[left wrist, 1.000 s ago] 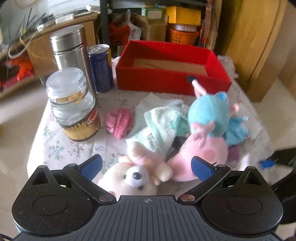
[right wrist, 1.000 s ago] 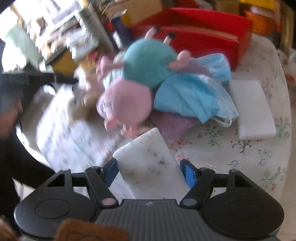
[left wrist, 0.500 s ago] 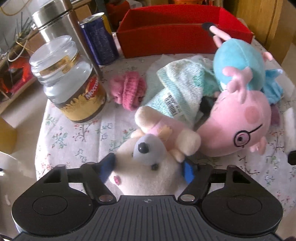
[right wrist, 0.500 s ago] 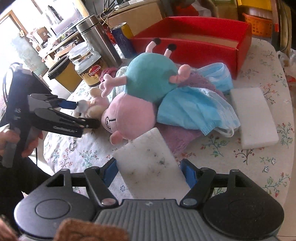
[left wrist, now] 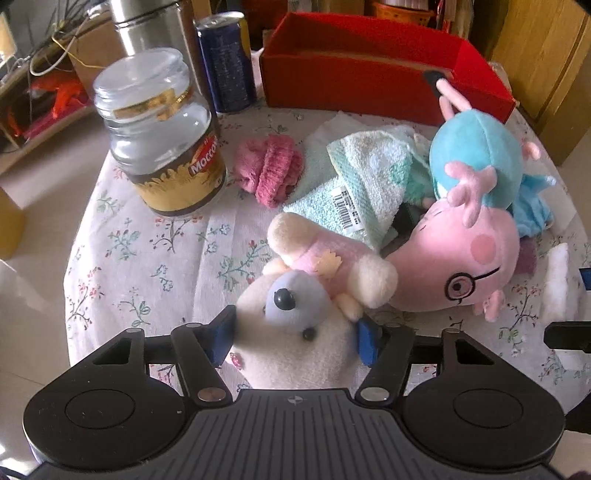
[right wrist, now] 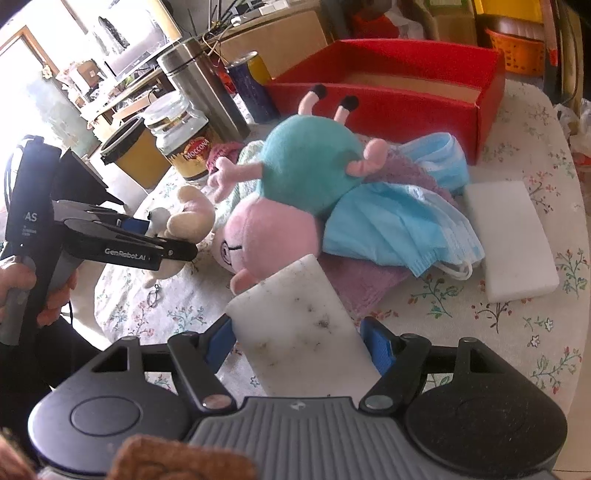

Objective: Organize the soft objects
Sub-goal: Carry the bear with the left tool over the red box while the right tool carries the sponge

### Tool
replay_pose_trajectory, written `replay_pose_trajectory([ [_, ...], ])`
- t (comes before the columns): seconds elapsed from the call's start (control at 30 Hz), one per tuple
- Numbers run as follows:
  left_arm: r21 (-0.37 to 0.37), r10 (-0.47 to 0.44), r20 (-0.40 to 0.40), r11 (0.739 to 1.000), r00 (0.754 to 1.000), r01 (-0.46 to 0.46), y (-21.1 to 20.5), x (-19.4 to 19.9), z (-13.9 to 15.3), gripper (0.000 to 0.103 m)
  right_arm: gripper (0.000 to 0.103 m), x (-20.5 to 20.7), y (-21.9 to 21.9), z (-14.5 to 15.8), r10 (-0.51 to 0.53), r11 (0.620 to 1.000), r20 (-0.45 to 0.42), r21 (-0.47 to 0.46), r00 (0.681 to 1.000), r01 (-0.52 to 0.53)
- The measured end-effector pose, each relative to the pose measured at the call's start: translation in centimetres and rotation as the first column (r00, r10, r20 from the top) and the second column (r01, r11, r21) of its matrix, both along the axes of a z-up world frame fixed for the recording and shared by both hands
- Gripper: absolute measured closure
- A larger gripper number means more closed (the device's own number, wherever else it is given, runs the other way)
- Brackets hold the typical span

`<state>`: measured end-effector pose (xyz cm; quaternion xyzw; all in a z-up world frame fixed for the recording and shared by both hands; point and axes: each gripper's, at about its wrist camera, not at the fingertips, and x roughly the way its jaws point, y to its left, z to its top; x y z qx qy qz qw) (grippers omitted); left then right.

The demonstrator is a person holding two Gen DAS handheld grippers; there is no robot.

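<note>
My left gripper (left wrist: 295, 334) is shut on a cream plush animal (left wrist: 295, 332) with a grey snout, at the table's near edge; it also shows in the right wrist view (right wrist: 184, 221). My right gripper (right wrist: 299, 338) is shut on a dirty white sponge (right wrist: 303, 328). A pink and teal pig plush (left wrist: 469, 236) lies on a mint towel (left wrist: 354, 184), blue face masks (right wrist: 399, 214) and a purple cloth (right wrist: 365, 284). A pink knitted piece (left wrist: 269, 168) lies nearby. An open red box (left wrist: 384, 70) stands at the back.
A glass coffee jar (left wrist: 162, 147), a blue can (left wrist: 225, 62) and a steel flask (left wrist: 147, 26) stand at the back left. A clean white sponge (right wrist: 509, 236) lies on the right of the floral tablecloth (left wrist: 147, 258). A yellow bin (right wrist: 136, 151) stands beside the table.
My left gripper moved forward over the cream plush and closed on its head. My right gripper kept its hold on the dirty sponge and steadied.
</note>
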<state>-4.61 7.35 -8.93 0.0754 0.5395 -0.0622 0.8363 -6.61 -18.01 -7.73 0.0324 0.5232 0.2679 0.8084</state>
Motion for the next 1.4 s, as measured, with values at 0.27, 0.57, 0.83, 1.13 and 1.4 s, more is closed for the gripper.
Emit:
replay_pose_trajectory([
  [0.27, -0.103, 0.009, 0.076, 0.995, 0.997, -0.002, 0.2, -0.9, 2.9, 0.04, 0.057, -0.2, -0.5, 1.8, -0.047, 0.998, 0.054, 0.05, 0.997, 0.045],
  [0.57, -0.229, 0.033, 0.2, 0.973, 0.979, 0.014, -1.3, -0.7, 7.0, 0.04, 0.057, 0.5, -1.7, 5.5, -0.172, 0.978, 0.174, 0.145, 0.97, 0.148],
  [0.83, -0.277, 0.056, 0.266, 0.961, 0.962, 0.021, -2.2, 0.9, 9.2, 0.04, 0.057, 1.7, -2.6, 8.8, -0.268, 0.957, 0.288, 0.194, 0.919, 0.218],
  [1.13, -0.304, 0.061, 0.342, 0.952, 0.938, 0.048, -3.8, 3.4, 11.4, 0.039, 0.057, 3.7, -2.1, 10.9, -0.327, 0.938, 0.359, 0.236, 0.874, 0.254],
  [1.4, -0.325, 0.08, 0.382, 0.944, 0.921, 0.053, -4.7, 6.3, 12.3, 0.039, 0.057, 6.5, -2.7, 11.6, -0.384, 0.915, 0.39, 0.285, 0.837, 0.287],
])
